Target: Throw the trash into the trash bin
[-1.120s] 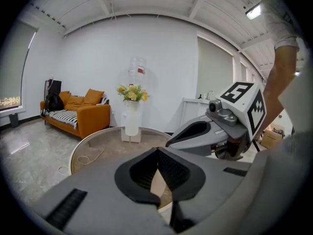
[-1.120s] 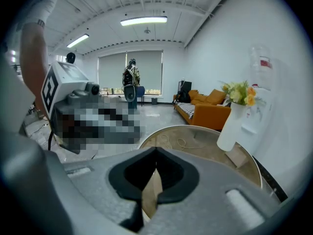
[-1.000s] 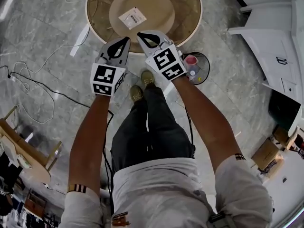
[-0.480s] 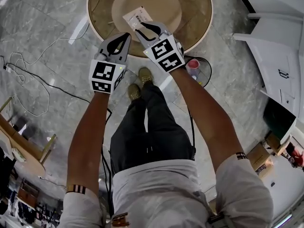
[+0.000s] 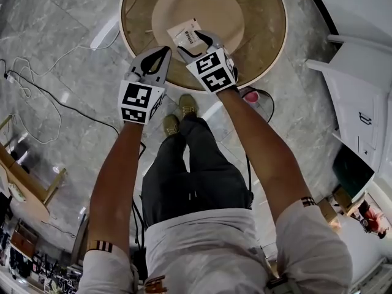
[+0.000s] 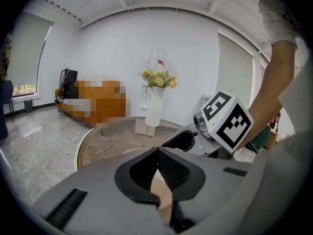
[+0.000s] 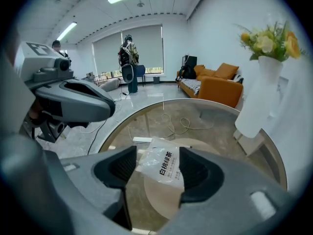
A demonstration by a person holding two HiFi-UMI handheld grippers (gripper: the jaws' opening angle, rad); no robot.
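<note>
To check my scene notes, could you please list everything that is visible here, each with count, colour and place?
table: one, round, glass over wood, in front of the person.
wrapper: one, clear with black print, lying on the table.
trash bin: one, black-lined, on the floor right of the shoes.
pink item: one, inside the trash bin.
vase: one, white, with yellow flowers, at the table's far side.
sofa: one, orange, by the far wall.
cabinet: one, white, at the right.
shoes: two, olive, by the table's near edge.
left tool: one, grey, jaws together.
right tool: one, grey, jaws have just been opening; the wrapper shows between them, not gripped.
</note>
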